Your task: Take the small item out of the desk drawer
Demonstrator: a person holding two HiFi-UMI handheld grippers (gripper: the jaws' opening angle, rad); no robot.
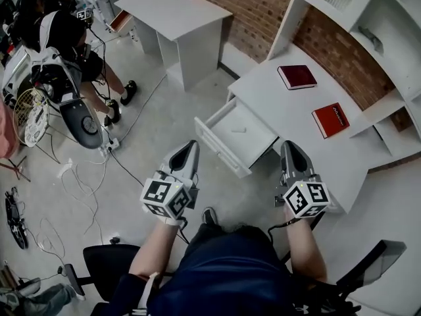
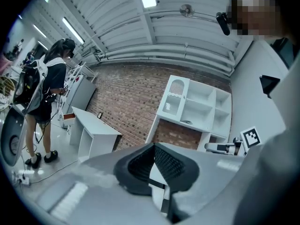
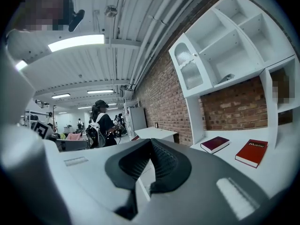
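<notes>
The white desk's drawer stands pulled open, and a small pale item lies on its floor. My left gripper hovers just left of the drawer's front, level with it, its jaws shut and empty. My right gripper is over the desk's near edge, right of the drawer, also shut with nothing in it. In the left gripper view the left gripper has its dark pads meeting at the tip; the right gripper looks the same in the right gripper view. Neither gripper touches the drawer.
Two red books lie on the white desk. A white shelf unit stands against the brick wall. A second white desk stands farther back. A person stands at the left; cables trail over the floor.
</notes>
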